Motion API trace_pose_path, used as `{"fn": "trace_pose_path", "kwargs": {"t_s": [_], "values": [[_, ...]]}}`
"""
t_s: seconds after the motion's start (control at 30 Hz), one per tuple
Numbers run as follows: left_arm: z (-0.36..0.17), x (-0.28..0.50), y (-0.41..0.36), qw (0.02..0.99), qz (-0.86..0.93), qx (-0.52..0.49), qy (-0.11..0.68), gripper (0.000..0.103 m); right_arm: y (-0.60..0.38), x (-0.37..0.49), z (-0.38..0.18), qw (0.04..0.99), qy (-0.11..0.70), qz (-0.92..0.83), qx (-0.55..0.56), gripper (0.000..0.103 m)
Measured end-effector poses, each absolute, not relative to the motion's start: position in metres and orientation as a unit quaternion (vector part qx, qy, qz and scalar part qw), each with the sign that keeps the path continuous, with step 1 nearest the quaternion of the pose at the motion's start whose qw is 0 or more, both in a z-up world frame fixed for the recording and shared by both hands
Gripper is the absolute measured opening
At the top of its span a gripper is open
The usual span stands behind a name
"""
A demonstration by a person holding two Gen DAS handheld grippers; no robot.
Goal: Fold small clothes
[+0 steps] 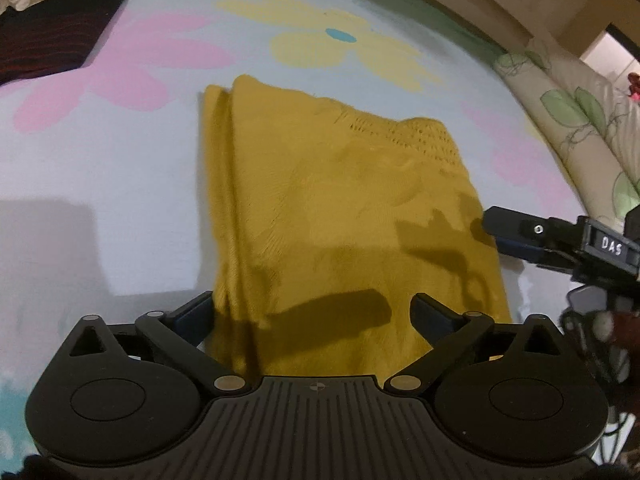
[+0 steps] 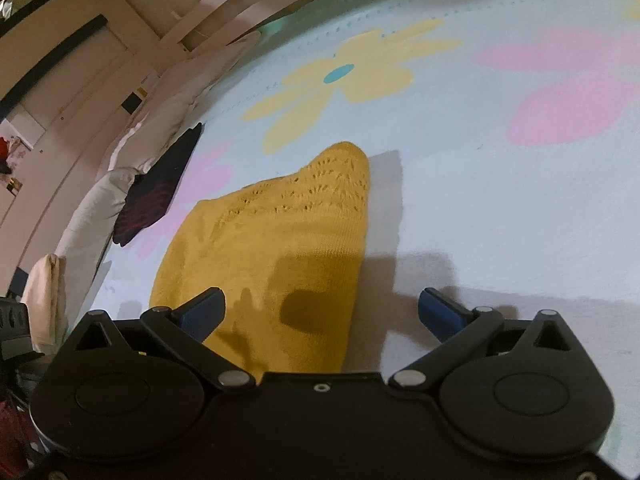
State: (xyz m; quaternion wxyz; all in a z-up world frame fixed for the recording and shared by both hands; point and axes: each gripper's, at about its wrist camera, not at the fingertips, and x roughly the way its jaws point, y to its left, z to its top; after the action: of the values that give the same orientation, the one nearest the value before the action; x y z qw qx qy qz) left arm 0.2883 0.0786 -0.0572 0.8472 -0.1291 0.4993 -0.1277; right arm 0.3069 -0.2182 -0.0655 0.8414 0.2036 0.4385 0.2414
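A mustard-yellow knitted garment (image 1: 340, 216) lies folded flat on a pale blue bedspread (image 1: 120, 208) printed with pink and yellow flowers. My left gripper (image 1: 312, 314) hovers above its near edge, jaws open wide, nothing between them. The right gripper (image 1: 496, 226) shows at the right edge of the left wrist view, beside the garment's right side. In the right wrist view the same garment (image 2: 272, 240) lies ahead and left; my right gripper (image 2: 322, 312) is open over its near right edge, holding nothing.
A folded dark garment with red stripes (image 1: 52, 36) lies at the far left of the bedspread, also visible as dark cloth (image 2: 160, 192) near white pillows (image 2: 96, 216). A leaf-patterned cushion (image 1: 580, 120) lines the right side. Wooden bed frame runs behind.
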Motion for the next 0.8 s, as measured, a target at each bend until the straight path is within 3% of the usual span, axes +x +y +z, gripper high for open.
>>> {"fn": "trace_pose_path", "kwargs": {"t_s": [0.57, 0.63, 0.7, 0.77, 0.8], "values": [[-0.066, 0.307, 0.073, 0.873, -0.120, -0.149, 0.449, 0.100, -0.189, 0.350, -0.079, 0.805, 0.420, 0.338, 0.246, 0.103], [-0.064, 0.308, 0.076, 0.873, -0.109, -0.157, 0.450, 0.092, -0.192, 0.349, -0.078, 0.804, 0.424, 0.336, 0.249, 0.102], [-0.061, 0.308, 0.078, 0.875, -0.098, -0.150, 0.449, 0.075, -0.195, 0.349, -0.077, 0.804, 0.429, 0.328, 0.247, 0.095], [-0.059, 0.306, 0.080, 0.880, -0.097, -0.151, 0.440, 0.029, -0.199, 0.350, -0.078, 0.805, 0.434, 0.318, 0.250, 0.070], [-0.059, 0.304, 0.083, 0.879, -0.100, -0.163, 0.437, 0.025, -0.203, 0.347, -0.076, 0.813, 0.430, 0.307, 0.244, 0.040]]}}
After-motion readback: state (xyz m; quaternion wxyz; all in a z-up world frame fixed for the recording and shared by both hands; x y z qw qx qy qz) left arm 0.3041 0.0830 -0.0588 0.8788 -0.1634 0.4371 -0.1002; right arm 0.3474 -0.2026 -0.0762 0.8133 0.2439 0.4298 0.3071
